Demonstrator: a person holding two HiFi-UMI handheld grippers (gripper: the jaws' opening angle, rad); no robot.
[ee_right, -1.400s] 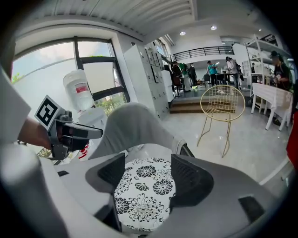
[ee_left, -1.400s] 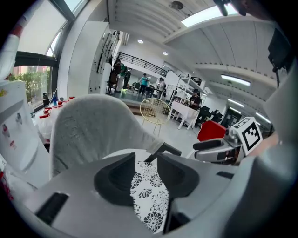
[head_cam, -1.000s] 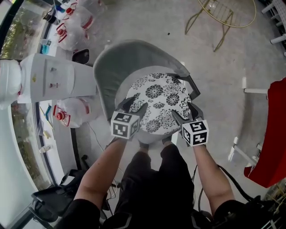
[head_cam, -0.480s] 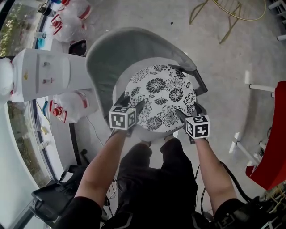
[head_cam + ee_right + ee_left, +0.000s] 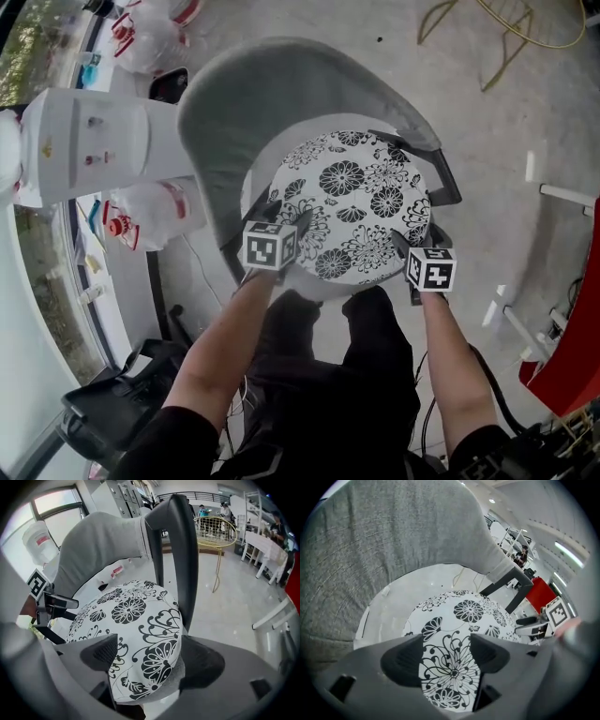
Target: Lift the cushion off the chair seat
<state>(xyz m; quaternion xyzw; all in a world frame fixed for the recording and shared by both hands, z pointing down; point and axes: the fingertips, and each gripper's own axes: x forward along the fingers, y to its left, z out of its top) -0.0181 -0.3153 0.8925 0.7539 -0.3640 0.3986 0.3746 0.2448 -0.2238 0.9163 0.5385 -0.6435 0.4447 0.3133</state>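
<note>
Filling the middle of the head view, the grey chair (image 5: 234, 103) carries the round black-and-white flowered cushion (image 5: 352, 202) flat on its seat. The left gripper (image 5: 445, 653) and right gripper (image 5: 147, 660) straddle the cushion's near rim, one toward each side. Both have just been opening and stand wide, with the pads not pressing it.

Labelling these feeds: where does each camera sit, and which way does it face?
Head view: on the head, facing steeply down at cushion and chair; forearms, left gripper, right gripper show.
Left gripper view: along its jaws, toward the chair back.
Right gripper view: along its jaws, toward the armrest.
Shared: cushion between both pairs of jaws, which have just been opening.
</note>
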